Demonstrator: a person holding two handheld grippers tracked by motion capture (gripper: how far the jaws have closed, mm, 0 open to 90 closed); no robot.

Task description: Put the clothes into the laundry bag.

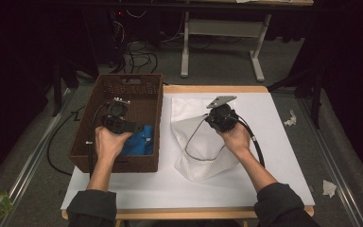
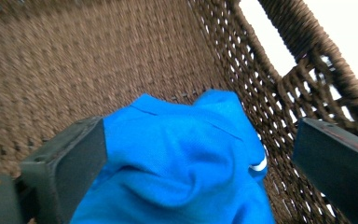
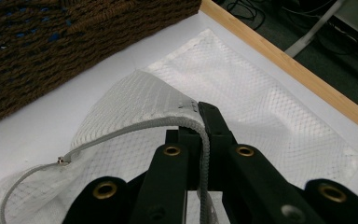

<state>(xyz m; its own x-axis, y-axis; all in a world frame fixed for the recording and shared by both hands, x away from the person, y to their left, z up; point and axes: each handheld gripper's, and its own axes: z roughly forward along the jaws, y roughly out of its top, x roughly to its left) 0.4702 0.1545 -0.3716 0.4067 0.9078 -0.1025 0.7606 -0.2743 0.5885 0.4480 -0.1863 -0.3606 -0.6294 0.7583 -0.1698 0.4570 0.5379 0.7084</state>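
A blue garment (image 1: 139,141) lies bunched in the near right corner of a brown wicker basket (image 1: 105,93). My left gripper (image 2: 200,158) hovers over the blue garment (image 2: 177,158), open, one jaw on each side of the cloth. A white mesh laundry bag (image 1: 203,158) lies on the white table (image 1: 274,142). My right gripper (image 3: 199,114) is shut on the bag's grey zipper rim (image 3: 135,128) and holds that edge lifted, so the bag's mouth (image 1: 205,142) gapes open. In the high view the right gripper (image 1: 222,118) sits above the bag's far side.
The wicker basket (image 3: 74,37) stands on the table's left part, close beside the mesh bag (image 3: 270,116). The table's wooden edge (image 3: 298,70) runs behind. Crumpled paper scraps (image 1: 290,118) lie off the right side. Cables trail on the floor beyond.
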